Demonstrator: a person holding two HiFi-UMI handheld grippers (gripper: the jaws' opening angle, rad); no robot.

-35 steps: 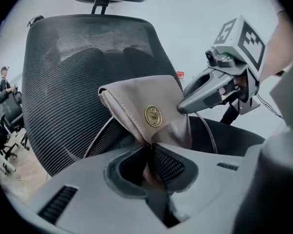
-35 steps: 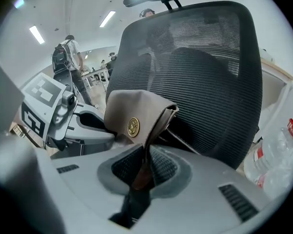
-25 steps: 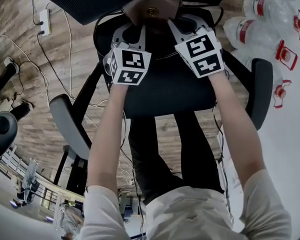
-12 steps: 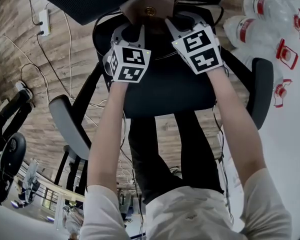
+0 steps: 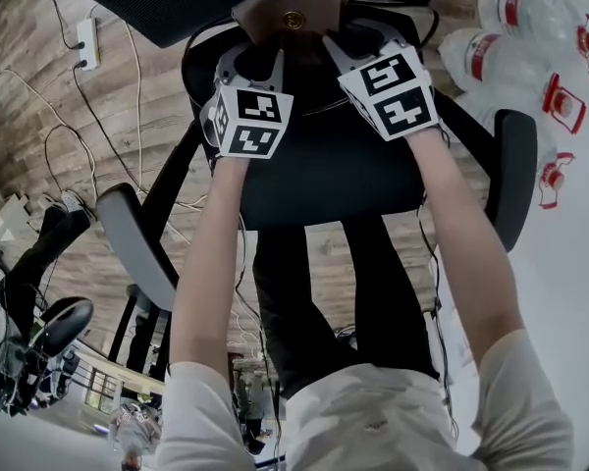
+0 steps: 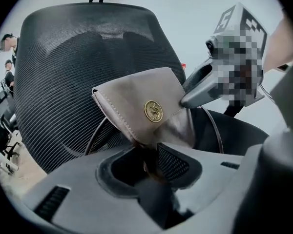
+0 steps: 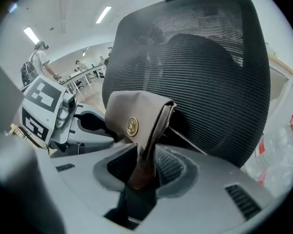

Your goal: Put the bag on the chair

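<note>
A taupe leather bag (image 5: 293,18) with a round gold clasp leans against the black mesh backrest (image 6: 73,57) at the rear of the chair seat (image 5: 324,180). My left gripper (image 5: 258,64) is at the bag's left end and my right gripper (image 5: 358,47) at its right end. In the left gripper view the bag's (image 6: 141,106) lower edge sits between the opening jaws of that gripper (image 6: 146,160). In the right gripper view the bag's (image 7: 132,116) side edge stands loosely between the opening jaws of that gripper (image 7: 139,172), with gaps beside it.
Packs of water bottles with red labels (image 5: 530,57) lie to the right of the chair. The chair's armrests (image 5: 137,243) (image 5: 510,175) flank the seat. A power strip (image 5: 86,42) and cables lie on the wood floor at left, near another dark chair (image 5: 39,332).
Both grippers' jaws have spread apart around the bag's ends. The bag has stayed against the backrest. The dark chair at the far left has shifted.
</note>
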